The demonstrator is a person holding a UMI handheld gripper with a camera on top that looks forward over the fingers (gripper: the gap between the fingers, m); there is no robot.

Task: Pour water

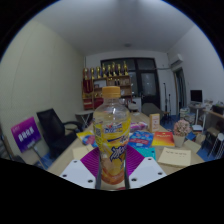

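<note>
The room is taking up most of the view: pale walls, a shelf of bottles and trophies (108, 72) at the back, a black office chair (52, 127) standing off one side of the table. The table (70, 157) is running away from the gripper toward that back wall, its light wooden top showing bare along the near side edge by the chair. Farther along, its surface is carrying a scatter of coloured packets and boxes (150, 138), and a tan card (174, 156) is lying near the opposite side edge. Open room for moving is sitting mostly over the near part of the table, ahead of the clutter.

The bottle (111, 137) is standing upright at the near edge of the table, directly between the fingers. It is clear plastic with a yellow cap, an orange-yellow liquid inside and a purple-and-yellow label round its middle.

The gripper (112, 178) is holding its white fingers (78, 172) close against the bottle's lower sides, purple pads showing at either flank. Whether both pads are actually pressing on it, I cannot tell.
</note>
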